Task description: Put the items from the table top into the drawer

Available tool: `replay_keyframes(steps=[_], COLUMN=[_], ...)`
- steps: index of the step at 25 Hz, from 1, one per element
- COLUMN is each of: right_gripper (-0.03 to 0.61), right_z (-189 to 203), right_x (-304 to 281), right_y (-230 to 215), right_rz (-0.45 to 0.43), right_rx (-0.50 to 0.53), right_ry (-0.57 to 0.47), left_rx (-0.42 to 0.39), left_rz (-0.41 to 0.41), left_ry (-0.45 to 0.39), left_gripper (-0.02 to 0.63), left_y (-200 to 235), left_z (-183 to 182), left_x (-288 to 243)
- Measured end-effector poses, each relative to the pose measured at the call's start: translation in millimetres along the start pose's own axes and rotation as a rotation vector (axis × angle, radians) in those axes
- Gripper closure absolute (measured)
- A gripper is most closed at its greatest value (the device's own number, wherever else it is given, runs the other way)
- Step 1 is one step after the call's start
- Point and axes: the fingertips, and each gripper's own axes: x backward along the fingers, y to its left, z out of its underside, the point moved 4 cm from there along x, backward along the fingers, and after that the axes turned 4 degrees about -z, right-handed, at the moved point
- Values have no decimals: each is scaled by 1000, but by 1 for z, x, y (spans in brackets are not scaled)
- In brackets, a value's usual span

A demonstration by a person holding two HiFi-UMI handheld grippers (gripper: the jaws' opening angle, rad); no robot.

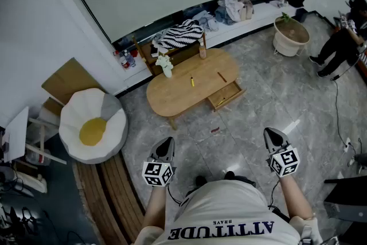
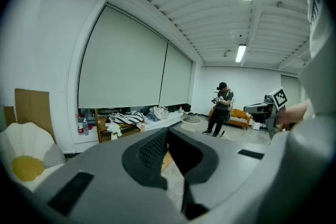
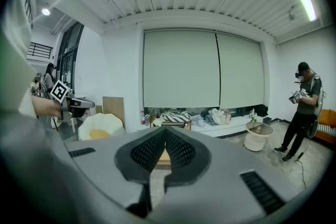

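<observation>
The small yellow item [image 1: 192, 82] and brown stick [image 1: 222, 77] on the table [image 1: 172, 97] are too small to identify.

The oval wooden table [image 1: 172, 96] stands on the grey floor, its shallow drawer [image 1: 231, 90] pulled open at the near right side with a small yellow thing [image 1: 221, 102] lying inside. On the top a short yellow stick [image 1: 192, 82] lies near the middle, and a thin brown stick [image 1: 222, 77] lies apart from it to the right, above the drawer. A white plush thing [image 1: 165, 65] shows at the table's far left edge.
</observation>
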Motion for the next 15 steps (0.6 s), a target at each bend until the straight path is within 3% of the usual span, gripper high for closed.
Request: replay_keyframes(steps=[15], right_gripper=[558], right_z=[3], right_x=[12], right_y=[-11], right_rz=[-9], right_rx=[-21], right_ry=[-9], left_rx=[1], left_rz=[-16], left_ry=[4], left_gripper=[592], left_y=[-17], left_z=[3], left_x=[6])
